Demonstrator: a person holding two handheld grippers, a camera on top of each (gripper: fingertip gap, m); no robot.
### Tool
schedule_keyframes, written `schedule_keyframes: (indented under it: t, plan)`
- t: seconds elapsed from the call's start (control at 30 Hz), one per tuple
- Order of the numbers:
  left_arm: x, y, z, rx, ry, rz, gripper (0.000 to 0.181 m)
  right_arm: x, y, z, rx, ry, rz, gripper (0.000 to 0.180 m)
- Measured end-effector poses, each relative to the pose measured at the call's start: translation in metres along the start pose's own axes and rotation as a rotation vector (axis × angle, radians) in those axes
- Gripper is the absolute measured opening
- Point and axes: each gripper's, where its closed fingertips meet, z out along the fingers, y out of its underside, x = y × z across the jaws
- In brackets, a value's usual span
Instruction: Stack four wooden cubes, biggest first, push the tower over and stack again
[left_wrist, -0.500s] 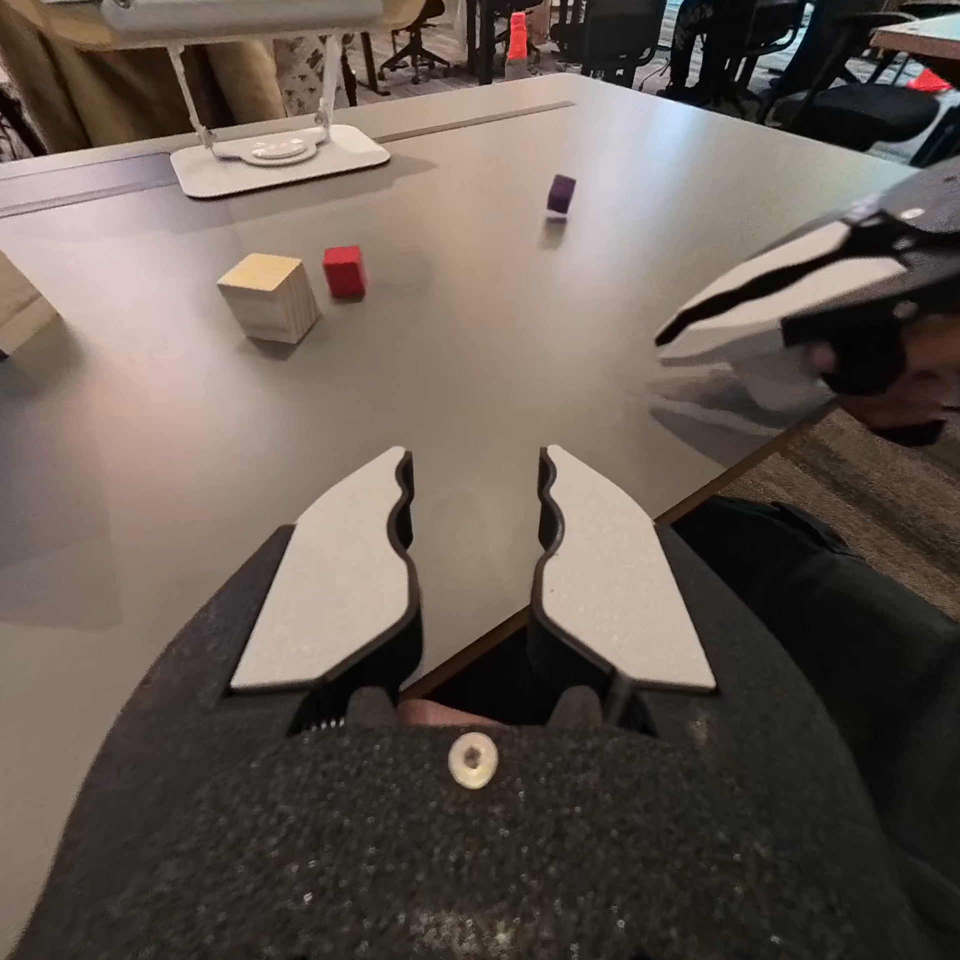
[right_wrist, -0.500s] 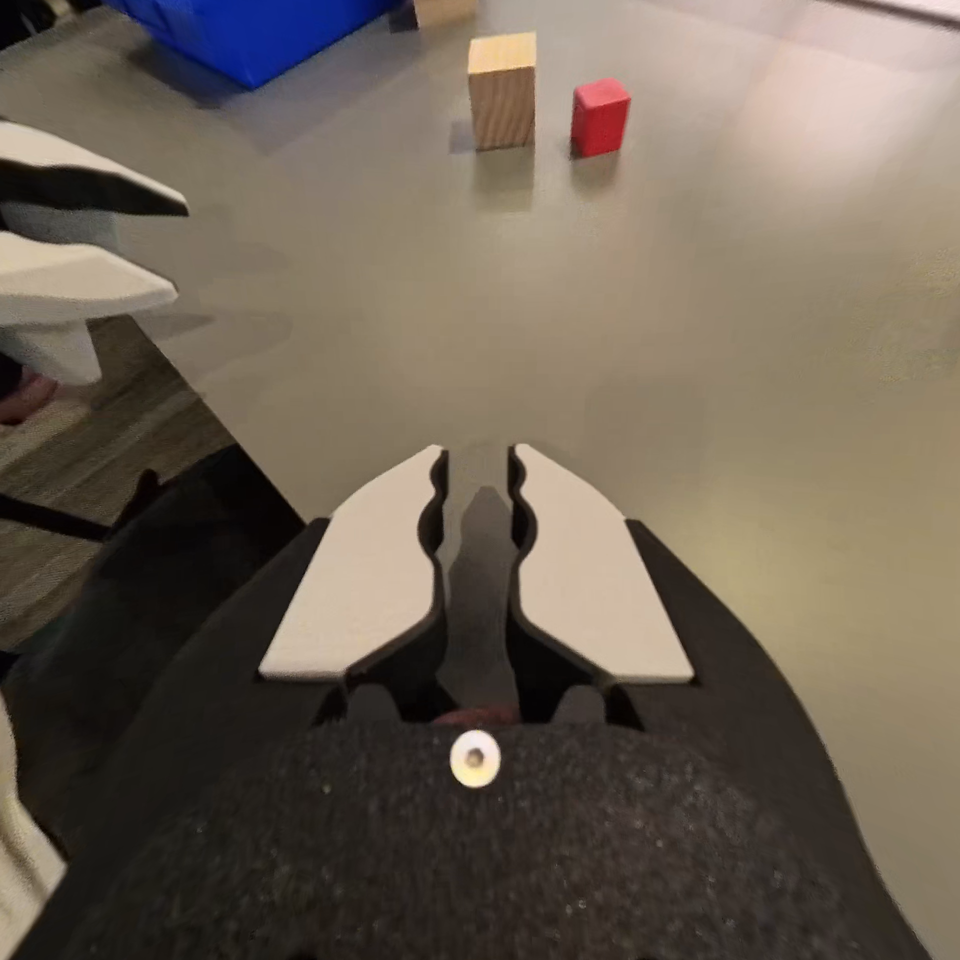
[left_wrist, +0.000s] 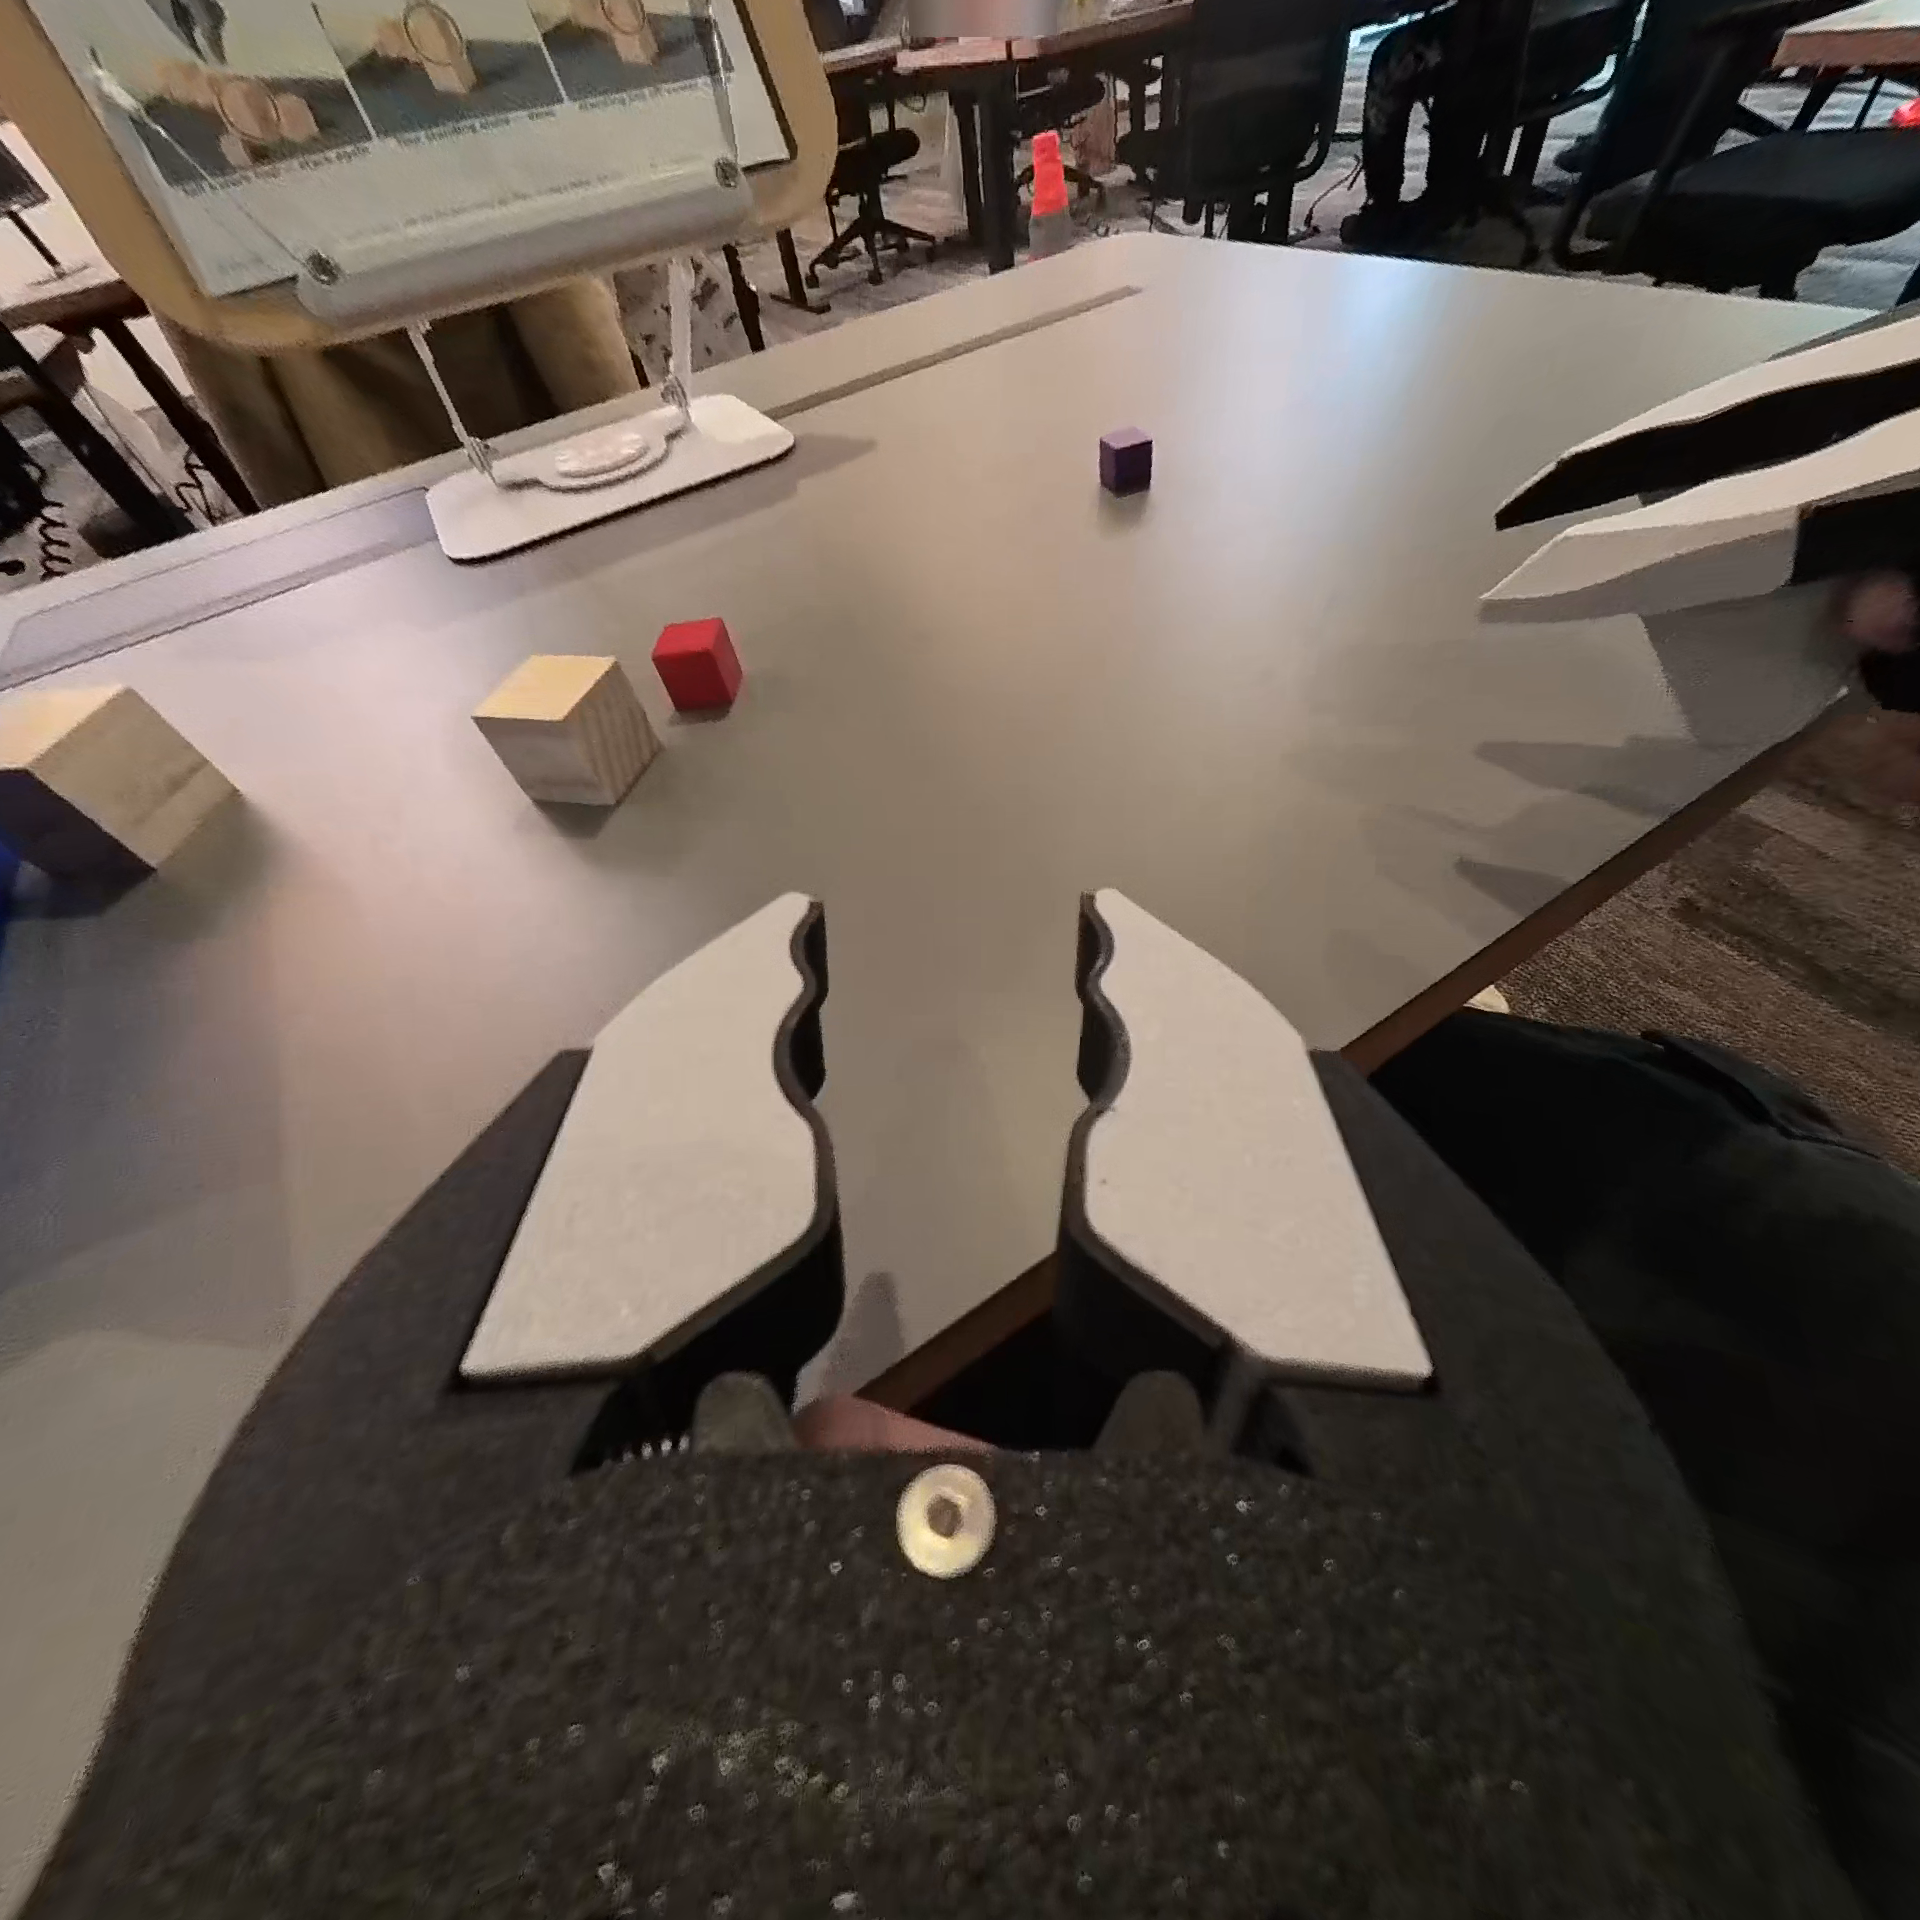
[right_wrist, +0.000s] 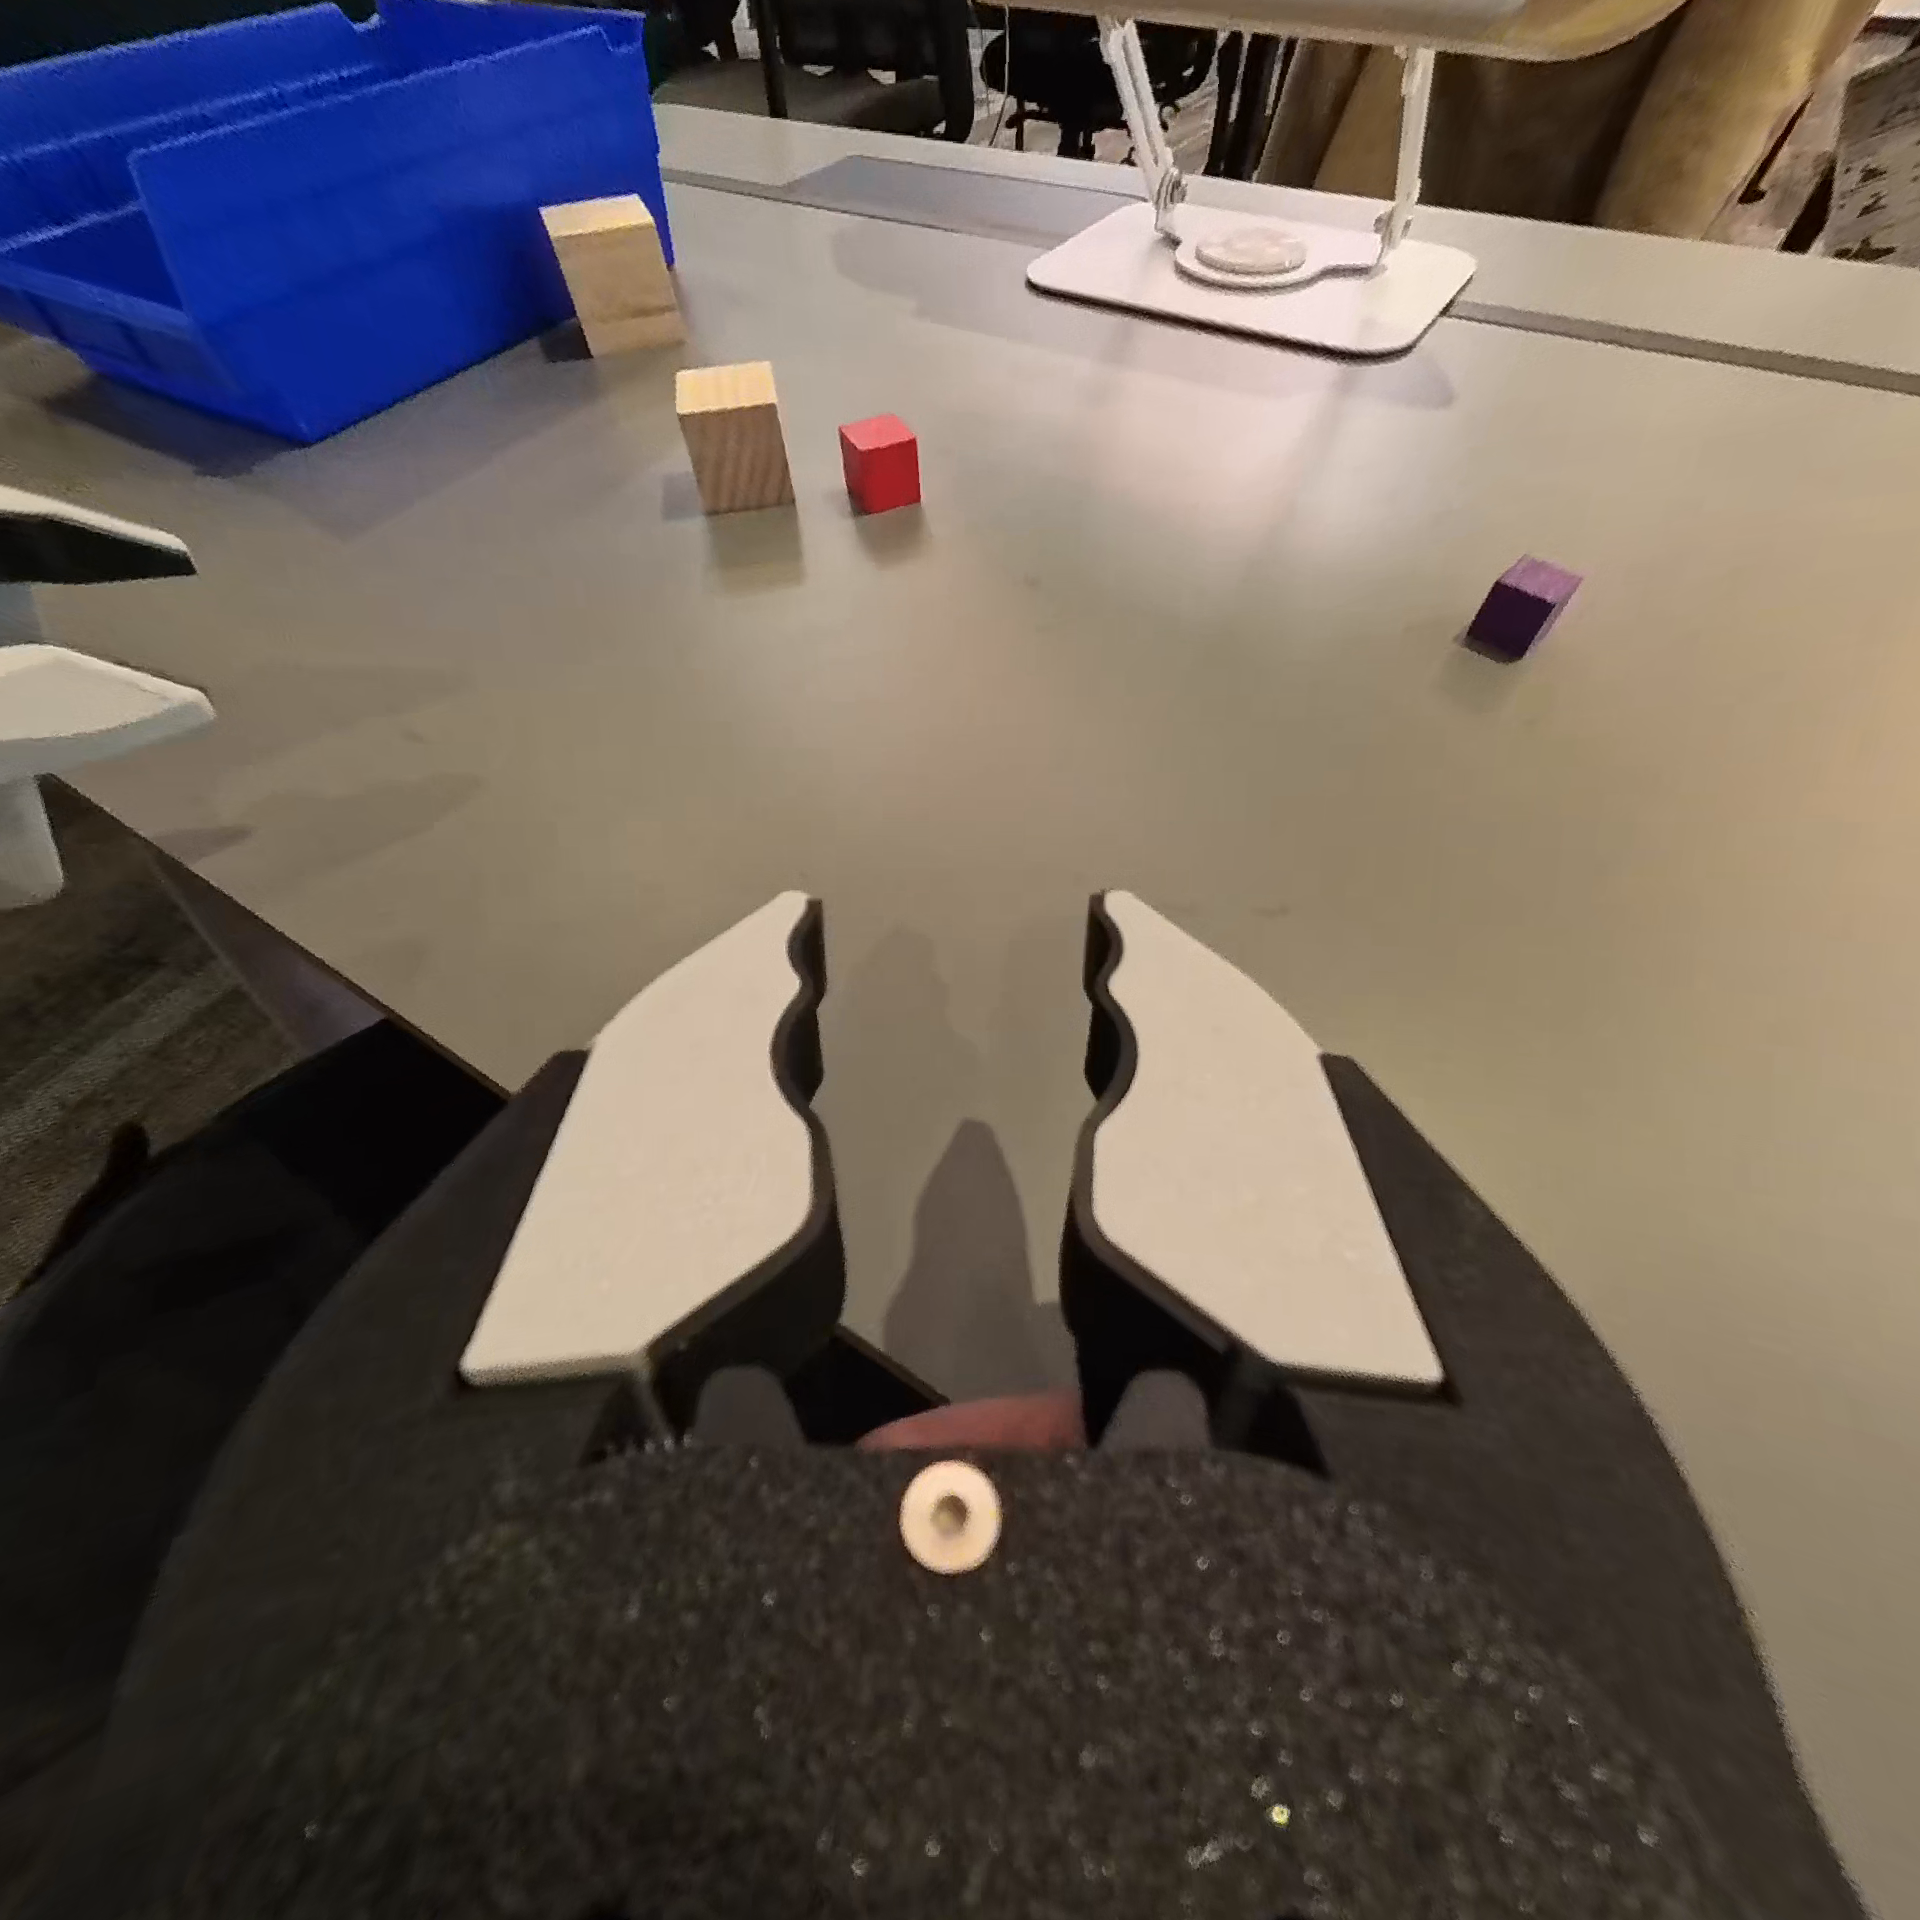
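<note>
Four cubes lie apart on the grey table (left_wrist: 1039, 727). The biggest plain wooden cube (left_wrist: 99, 764) (right_wrist: 615, 272) stands at the far left beside the blue bin. A smaller plain wooden cube (left_wrist: 569, 743) (right_wrist: 734, 436) stands next to a red cube (left_wrist: 698, 665) (right_wrist: 880, 463). A small purple cube (left_wrist: 1125, 459) (right_wrist: 1522, 608) sits farther right. My left gripper (left_wrist: 951, 920) (right_wrist: 156, 634) is open and empty near the table's front edge. My right gripper (right_wrist: 954, 914) (left_wrist: 1507, 556) is open and empty over the table's near part.
A blue plastic bin (right_wrist: 312, 239) stands at the far left. A white stand (left_wrist: 613, 478) (right_wrist: 1247, 265) holding a picture panel (left_wrist: 416, 135) is at the back. The table's front edge (left_wrist: 1558, 894) runs diagonally. Office chairs and an orange cone (left_wrist: 1049, 192) are beyond. Measured from the fingertips, the smaller plain wooden cube (left_wrist: 569, 743) is 20 cm or so from the left gripper and 30 cm from the right.
Both views have lifted and pulled back, so the big wooden cube, blue bin and stand now show. The right gripper's jaws have opened wider. The cubes have not moved.
</note>
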Motion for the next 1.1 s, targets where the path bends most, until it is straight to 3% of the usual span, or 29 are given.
schedule_keyframes:
  t: [1.1]
  plan:
    - [0.017, 0.023, 0.007, -0.107, 0.062, 0.058, 0.049, -0.014, 0.016, 0.011, -0.067, -0.023, -0.091, 0.041]
